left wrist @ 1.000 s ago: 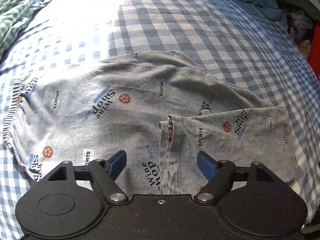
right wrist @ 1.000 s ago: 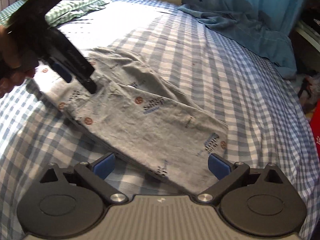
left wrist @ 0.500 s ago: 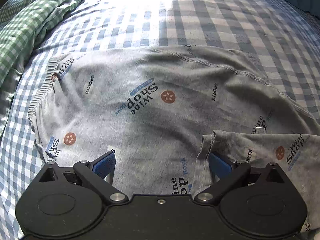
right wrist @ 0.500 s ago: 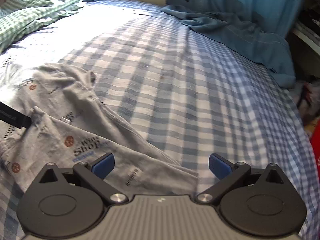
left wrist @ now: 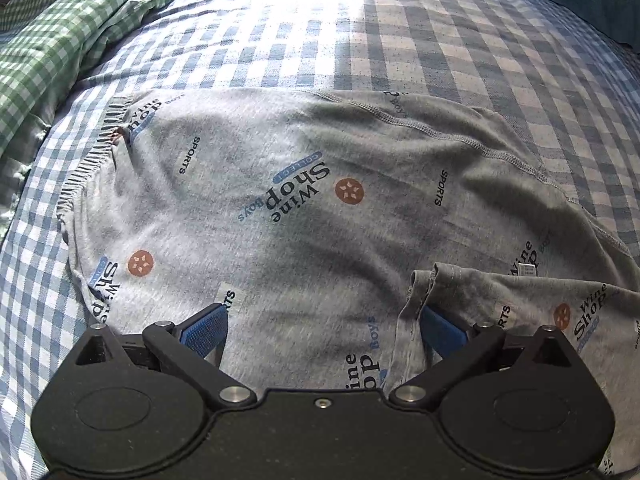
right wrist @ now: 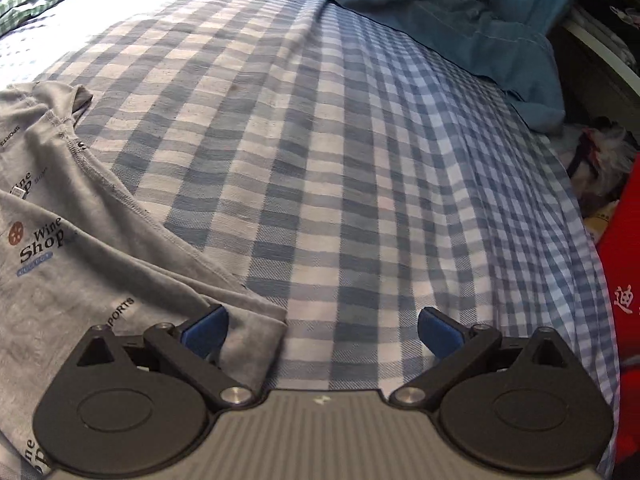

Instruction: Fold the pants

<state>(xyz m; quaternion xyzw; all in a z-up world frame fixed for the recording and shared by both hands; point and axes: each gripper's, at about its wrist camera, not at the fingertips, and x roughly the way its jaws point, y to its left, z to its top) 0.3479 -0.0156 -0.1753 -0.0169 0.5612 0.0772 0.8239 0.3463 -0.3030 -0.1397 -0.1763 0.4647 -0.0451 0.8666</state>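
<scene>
Grey printed pants (left wrist: pixel 304 208) lie flat on the checked bed sheet (left wrist: pixel 400 40), with the elastic waistband (left wrist: pixel 86 164) at the left and a leg folded back over the right part (left wrist: pixel 520 304). My left gripper (left wrist: pixel 324 332) is open, low over the pants, its right pad (left wrist: pixel 440 330) at the hem of the folded leg. In the right wrist view the pants (right wrist: pixel 80 248) fill the lower left. My right gripper (right wrist: pixel 320 330) is open, its left pad (right wrist: pixel 206 330) over the pants' corner, the rest over bare sheet (right wrist: pixel 360 160).
A green checked blanket (left wrist: pixel 60 28) lies bunched at the far left. A blue cloth (right wrist: pixel 460 20) lies across the far end of the bed. A red object (right wrist: pixel 624 300) and clutter stand beyond the bed's right edge.
Both grippers stayed open. The left one dropped lower and closer over the waist half of the pants. The right view swung right, so the pants slid to its left edge.
</scene>
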